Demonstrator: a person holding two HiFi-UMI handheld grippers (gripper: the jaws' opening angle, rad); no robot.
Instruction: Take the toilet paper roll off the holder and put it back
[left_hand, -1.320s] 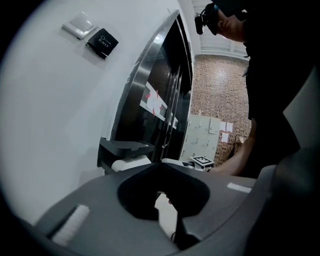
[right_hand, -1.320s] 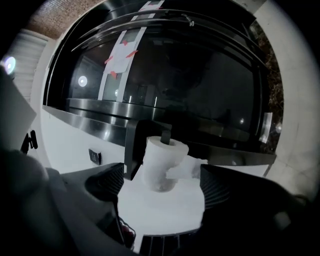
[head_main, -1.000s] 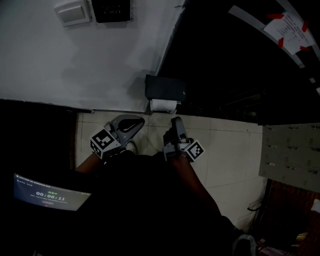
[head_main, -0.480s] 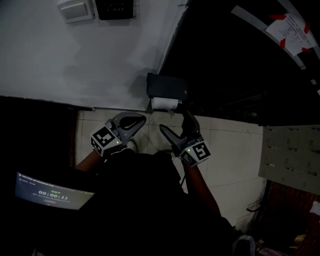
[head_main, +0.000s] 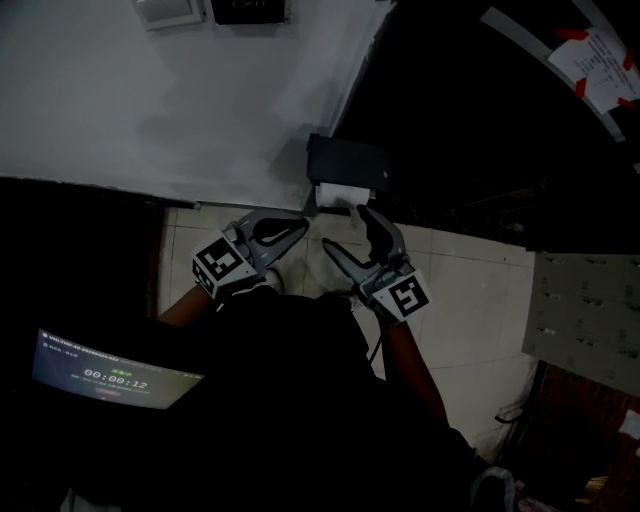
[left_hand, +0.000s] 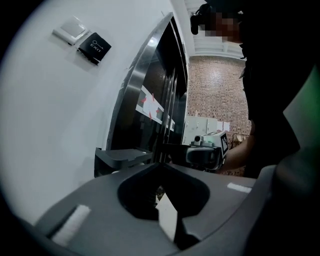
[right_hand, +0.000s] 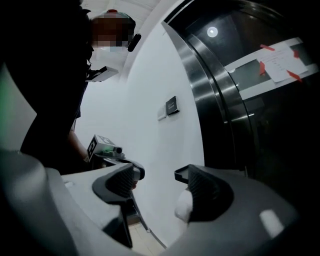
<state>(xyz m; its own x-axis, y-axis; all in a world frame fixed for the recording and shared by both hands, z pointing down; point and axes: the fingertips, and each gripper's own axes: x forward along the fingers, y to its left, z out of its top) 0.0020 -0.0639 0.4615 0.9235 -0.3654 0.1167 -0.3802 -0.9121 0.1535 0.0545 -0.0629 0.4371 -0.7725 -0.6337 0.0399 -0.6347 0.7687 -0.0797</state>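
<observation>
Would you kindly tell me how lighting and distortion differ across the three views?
Head view: underexposed, with the torso and door nearly black, and only the wall and toilet paper roll readable. Left gripper view: strong fisheye, black vignette, door frame bowed. Right gripper view: a lamp's glare spot on the glossy door.

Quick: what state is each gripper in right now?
Left gripper: shut, holding nothing.
Right gripper: open, jaws closing, nothing between them.
</observation>
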